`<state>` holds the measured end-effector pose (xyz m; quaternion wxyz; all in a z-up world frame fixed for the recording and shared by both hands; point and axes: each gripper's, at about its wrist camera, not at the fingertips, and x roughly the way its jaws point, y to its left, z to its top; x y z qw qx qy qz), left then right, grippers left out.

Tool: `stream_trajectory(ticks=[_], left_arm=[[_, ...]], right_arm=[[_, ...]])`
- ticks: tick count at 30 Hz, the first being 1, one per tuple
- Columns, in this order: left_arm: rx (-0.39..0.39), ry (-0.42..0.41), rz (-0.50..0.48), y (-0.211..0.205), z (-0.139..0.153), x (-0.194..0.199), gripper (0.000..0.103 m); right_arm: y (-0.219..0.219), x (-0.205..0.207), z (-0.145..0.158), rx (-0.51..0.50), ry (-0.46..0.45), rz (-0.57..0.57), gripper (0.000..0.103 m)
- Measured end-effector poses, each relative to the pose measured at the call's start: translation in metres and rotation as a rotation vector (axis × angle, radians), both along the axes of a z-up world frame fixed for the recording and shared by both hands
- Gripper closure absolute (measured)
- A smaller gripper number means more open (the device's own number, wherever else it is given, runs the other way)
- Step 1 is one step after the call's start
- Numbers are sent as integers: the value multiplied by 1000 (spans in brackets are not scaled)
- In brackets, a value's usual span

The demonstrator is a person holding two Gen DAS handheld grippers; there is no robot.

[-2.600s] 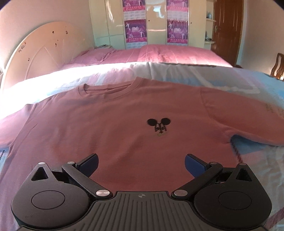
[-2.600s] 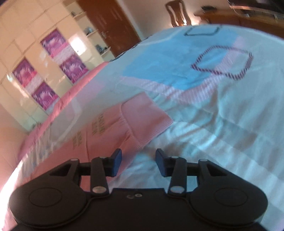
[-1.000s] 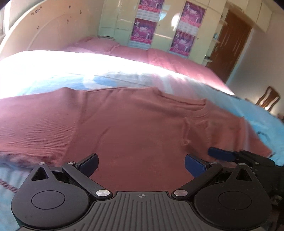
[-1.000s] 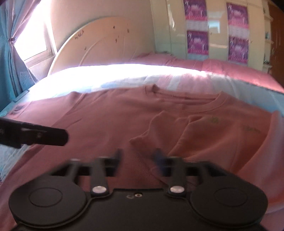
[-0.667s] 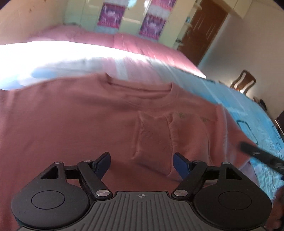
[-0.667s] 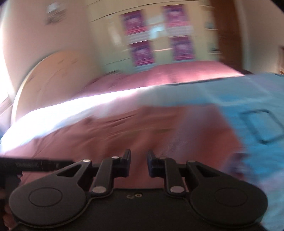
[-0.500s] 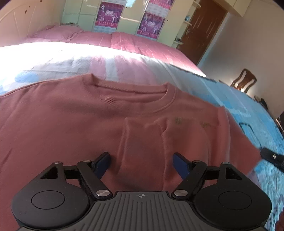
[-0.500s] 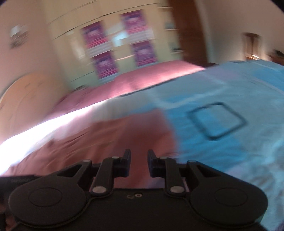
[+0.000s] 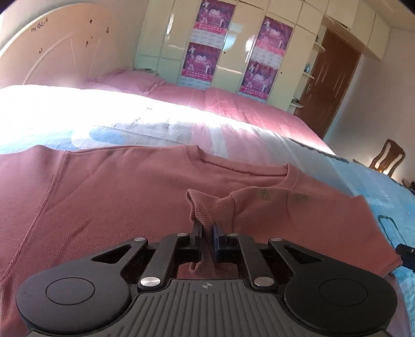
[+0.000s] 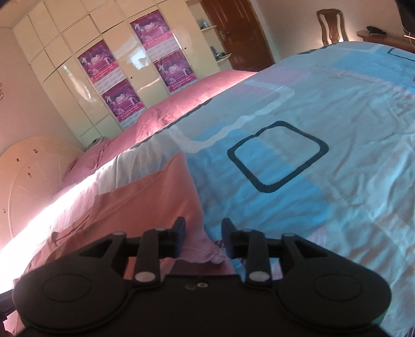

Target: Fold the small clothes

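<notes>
Bedroom, sunlit: bed (image 9: 160, 124) under a blue-and-white patterned cover (image 10: 337, 160), cream wardrobe (image 9: 233, 46) with purple posters (image 10: 111, 83) behind, brown door (image 9: 332, 80) to the right.

Pink shirt (image 9: 103, 197) spread flat on the bed, neckline away from the camera, right sleeve folded inward across the chest.

Left tongs (image 9: 207, 232) clamped on the ribbed cuff (image 9: 205, 207) of that sleeve, having just closed on it; fabric bunched up between the blue pads and hanging through below.

Seen only in the left view: neckline, folded sleeve, the grip itself, plus a black tip at the far right edge, perhaps the other tool.

Seen only in the right view: shirt's side edge (image 10: 192, 181) against the cover, a dark square outline (image 10: 277, 158) printed on it, chair (image 10: 332, 23) and desk beyond. Right tongs (image 10: 203, 234) part-way apart, having just been opening, over the shirt's lower corner; pads seemingly clear of the cloth.
</notes>
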<state>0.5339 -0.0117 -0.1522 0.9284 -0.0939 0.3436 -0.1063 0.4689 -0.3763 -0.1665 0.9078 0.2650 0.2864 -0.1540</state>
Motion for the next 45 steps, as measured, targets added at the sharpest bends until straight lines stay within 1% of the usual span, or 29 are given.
stream_trajectory(ticks=[1,3,6,7,8,9,11,13,15,16,17,19,20,21,22,24,25,26,28,31,33,36,37,38,40,41,43,44,45], left_arm=[[-14,6,4,2,-1,2,96],[-24,9,8,4,-1,8,96],[-1,-9,3,12,5,4,96],[13,-11,9,20,6,-4,99],[30,-2,21,24,4,-4,101],[36,16,31,29,-1,-3,101],[24,60,50,40,-9,2,101],[-1,67,41,45,-9,0,98],[-11,82,5,41,-9,-4,60],[-11,77,-3,36,-8,-9,21],[-11,56,-4,32,-7,-14,14],[-11,58,-30,21,-8,-15,16],[-23,75,-34,17,-11,-12,32],[-37,103,-28,15,-15,-7,42],[-43,119,-15,11,-19,-2,47],[-52,112,-31,6,-19,5,99],[-82,108,-24,8,-15,5,97],[-111,59,-16,12,-7,-1,97],[-86,-2,2,20,8,-9,97],[-44,33,13,29,1,-8,97],[-54,69,20,34,-10,-6,97],[-49,81,11,30,-17,-7,97],[-45,77,10,30,-18,-6,97],[-45,76,12,29,-18,-5,97],[-52,62,27,32,-19,-9,97],[-54,55,26,36,-20,-10,97],[-44,29,-4,34,-16,-13,97],[-39,17,-9,33,-14,-15,96],[-37,10,-9,33,-12,-13,93]], right_arm=[[0,3,-1,-1,-1,6,58],[-2,1,0,1,-12,15,57],[-9,-2,4,1,-42,8,61],[-12,-3,5,1,-52,-3,65],[-15,-3,6,7,-57,-7,73],[-19,-2,5,21,-53,0,76],[-22,3,0,31,-32,24,77],[-22,6,-3,37,-25,45,77],[-23,4,-4,42,-29,40,74],[-23,4,-6,46,-29,36,74],[-24,4,-7,53,-26,33,74],[-25,4,-8,59,-28,36,73],[-26,4,-9,59,-27,38,73],[-26,5,-9,58,-25,36,73],[-26,5,-8,54,-23,34,74],[-25,5,-6,43,-19,33,75],[-25,5,-5,34,-16,34,77],[-24,5,-5,28,-16,37,77],[-25,2,-2,35,-31,41,76],[-26,-2,-2,48,-37,63,75],[-25,-1,-5,53,-28,81,72],[-23,0,-9,73,-10,105,62],[-21,2,-12,77,1,118,63],[-19,4,-15,69,18,136,73],[-11,10,-22,-13,88,161,81],[-10,11,-20,-32,90,170,79],[-13,9,-14,-5,64,181,75],[-15,10,-11,0,40,184,68],[-20,13,-6,2,14,187,67]])
